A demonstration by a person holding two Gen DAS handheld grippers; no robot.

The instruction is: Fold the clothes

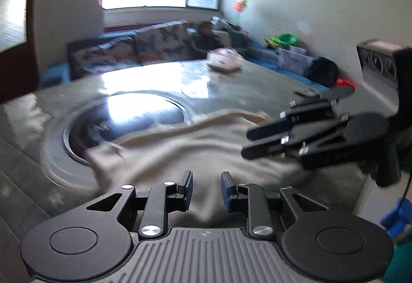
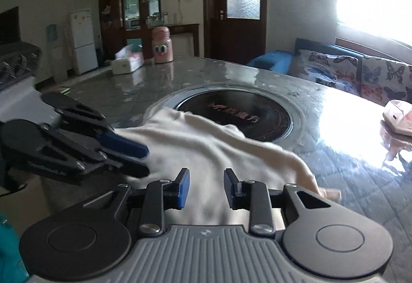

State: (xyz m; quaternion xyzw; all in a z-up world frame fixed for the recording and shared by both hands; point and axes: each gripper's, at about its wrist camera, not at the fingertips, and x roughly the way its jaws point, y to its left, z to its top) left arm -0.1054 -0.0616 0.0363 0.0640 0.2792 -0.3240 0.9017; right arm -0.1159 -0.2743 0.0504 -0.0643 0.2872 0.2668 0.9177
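Observation:
A cream garment (image 1: 193, 149) lies rumpled on the grey marble table (image 1: 231, 82), its far edge draped over the rim of a round black inset cooktop (image 1: 121, 118). My left gripper (image 1: 206, 187) hovers over the garment's near part with its blue pads apart; cloth shows through the gap with nothing pinched. In the right wrist view the garment (image 2: 206, 146) spreads out below my right gripper (image 2: 206, 185), whose jaws also stand apart over the cloth. Each gripper appears in the other's view: the right gripper (image 1: 247, 142) and the left gripper (image 2: 147, 160) sit side by side above the garment.
A pink cartoon bottle (image 2: 161, 46) and a tissue box (image 2: 127, 62) stand at the table's far end. A pink-white object (image 2: 397, 119) rests near the right edge. A butterfly-patterned sofa (image 2: 360, 71) runs behind the table under a bright window.

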